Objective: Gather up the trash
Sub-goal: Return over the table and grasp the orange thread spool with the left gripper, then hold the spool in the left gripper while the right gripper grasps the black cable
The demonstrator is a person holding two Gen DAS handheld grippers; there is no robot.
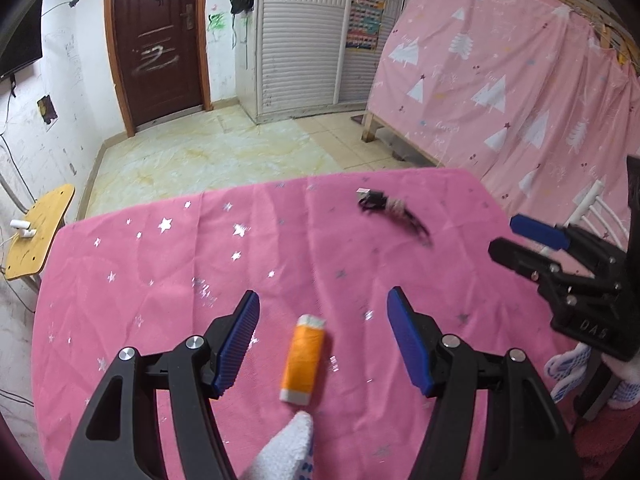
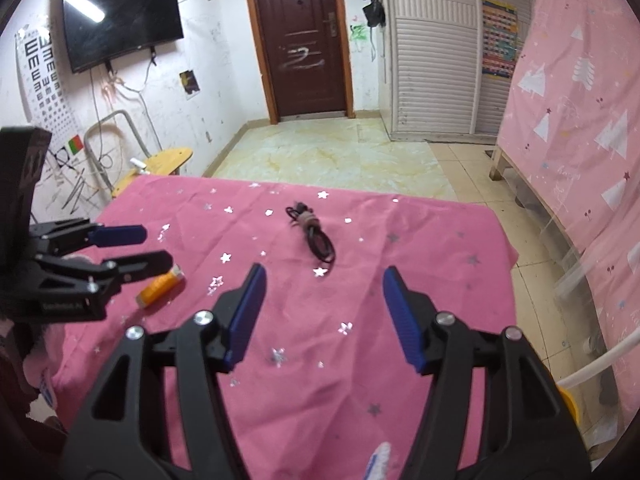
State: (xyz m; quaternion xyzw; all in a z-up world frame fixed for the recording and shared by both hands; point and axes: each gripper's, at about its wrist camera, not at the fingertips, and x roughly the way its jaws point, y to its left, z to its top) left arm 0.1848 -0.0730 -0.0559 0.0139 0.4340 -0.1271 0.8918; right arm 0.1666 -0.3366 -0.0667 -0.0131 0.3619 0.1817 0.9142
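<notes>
An orange tube with white ends [image 1: 303,359] lies on the pink starred tablecloth [image 1: 160,288], between the open fingers of my left gripper [image 1: 323,312], which hovers just above it. It also shows in the right wrist view [image 2: 160,286], beside the left gripper [image 2: 154,246]. A bundled black cable with a tan band [image 1: 394,212] lies further back on the cloth; in the right wrist view the cable [image 2: 314,234] lies ahead of my open, empty right gripper [image 2: 324,286]. The right gripper shows at the right of the left view [image 1: 506,238].
The table [image 2: 440,240] ends at a tiled floor [image 2: 336,160]. A wooden stool [image 1: 38,232] stands to its left. A pink-draped bed frame [image 1: 500,80] stands to its right, with a white rail [image 2: 592,364] close by. A door and louvred wardrobe stand at the back.
</notes>
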